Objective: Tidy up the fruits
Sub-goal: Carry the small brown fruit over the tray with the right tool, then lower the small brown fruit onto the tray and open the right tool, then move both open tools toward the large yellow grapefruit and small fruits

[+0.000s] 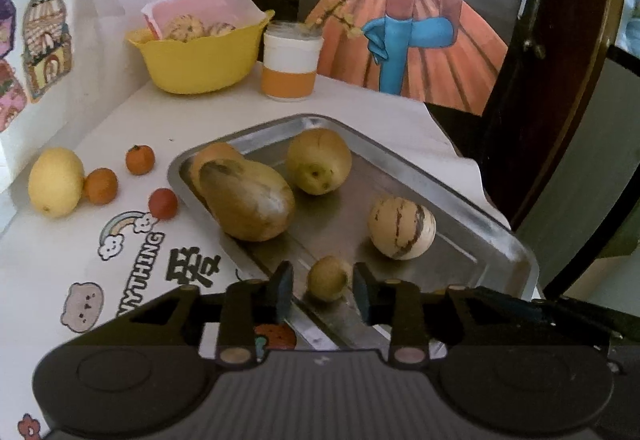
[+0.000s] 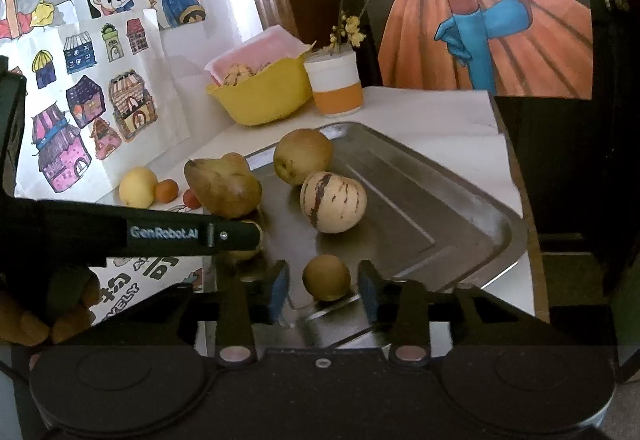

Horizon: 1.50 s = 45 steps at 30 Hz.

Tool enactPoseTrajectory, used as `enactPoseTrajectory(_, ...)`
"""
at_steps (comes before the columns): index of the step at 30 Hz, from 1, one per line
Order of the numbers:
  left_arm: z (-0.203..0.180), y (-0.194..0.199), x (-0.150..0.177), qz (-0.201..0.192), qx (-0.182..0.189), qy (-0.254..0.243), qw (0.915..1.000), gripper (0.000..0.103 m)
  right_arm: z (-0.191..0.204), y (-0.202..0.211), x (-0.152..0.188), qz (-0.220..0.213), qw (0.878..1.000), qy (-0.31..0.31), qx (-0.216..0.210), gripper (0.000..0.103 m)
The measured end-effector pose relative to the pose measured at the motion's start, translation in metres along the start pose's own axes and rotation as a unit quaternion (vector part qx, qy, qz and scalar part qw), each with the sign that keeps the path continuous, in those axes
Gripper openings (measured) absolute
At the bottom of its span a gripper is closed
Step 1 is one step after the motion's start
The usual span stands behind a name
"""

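Observation:
A steel tray [image 1: 460, 195] holds a long brownish papaya [image 1: 248, 199], a pear [image 1: 318, 161] and a striped melon [image 1: 402, 228]. My left gripper [image 1: 322, 280] is open, its fingers on either side of a small yellow-green fruit [image 1: 328, 278] at the tray's near edge, not touching it. In the right wrist view my right gripper [image 2: 323, 286] is open around a small brown round fruit [image 2: 326, 277] on the tray [image 2: 460, 224]. The left gripper [image 2: 240, 236] crosses from the left, partly hiding a small yellow fruit [image 2: 244, 254].
Left of the tray lie a lemon [image 1: 56, 181], two small oranges [image 1: 100, 185] [image 1: 140, 159] and a red tomato [image 1: 163, 203]. A yellow bowl [image 1: 200, 63] and an orange-white jar [image 1: 290, 61] stand at the back. A hand [image 2: 44, 316] holds the left gripper.

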<state>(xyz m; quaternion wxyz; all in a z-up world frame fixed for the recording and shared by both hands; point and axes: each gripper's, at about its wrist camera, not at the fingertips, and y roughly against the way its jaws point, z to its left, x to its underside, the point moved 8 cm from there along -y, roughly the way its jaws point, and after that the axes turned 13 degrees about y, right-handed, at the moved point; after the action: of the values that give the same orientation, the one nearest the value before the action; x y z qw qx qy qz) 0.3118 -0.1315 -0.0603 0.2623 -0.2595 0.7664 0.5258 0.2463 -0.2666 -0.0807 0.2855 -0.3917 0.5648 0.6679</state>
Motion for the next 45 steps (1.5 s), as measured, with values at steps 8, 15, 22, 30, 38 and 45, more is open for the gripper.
enactPoseTrajectory(8, 0.007, 0.033, -0.004, -0.035, -0.002, 0.024, 0.9991, 0.088, 0.001, 0.028, -0.007, -0.024, 0.999, 0.005, 0.021, 0.078)
enactPoseTrajectory(15, 0.017, 0.072, 0.003, -0.049, 0.007, 0.037, 0.9981, 0.097, 0.006, 0.061, -0.007, -0.038, 0.999, 0.004, 0.03, 0.1)
enactPoseTrajectory(22, 0.033, 0.111, 0.02, -0.051, 0.006, 0.04, 0.9979, 0.102, 0.017, 0.094, 0.005, -0.021, 0.999, 0.027, 0.036, 0.102)
enactPoseTrajectory(30, 0.071, 0.148, 0.051, -0.02, -0.009, 0.033, 0.9992, 0.102, 0.054, 0.11, 0.031, 0.045, 0.999, 0.02, -0.023, 0.102)
enactPoseTrajectory(38, 0.125, 0.184, 0.064, -0.004, -0.053, 0.069, 0.9962, 0.102, 0.114, 0.114, 0.032, 0.067, 0.993, 0.048, -0.086, 0.102)
enactPoseTrajectory(45, 0.154, 0.208, 0.057, -0.019, -0.088, 0.082, 0.9925, 0.102, 0.166, 0.114, 0.002, 0.066, 0.976, 0.141, -0.152, 0.102)
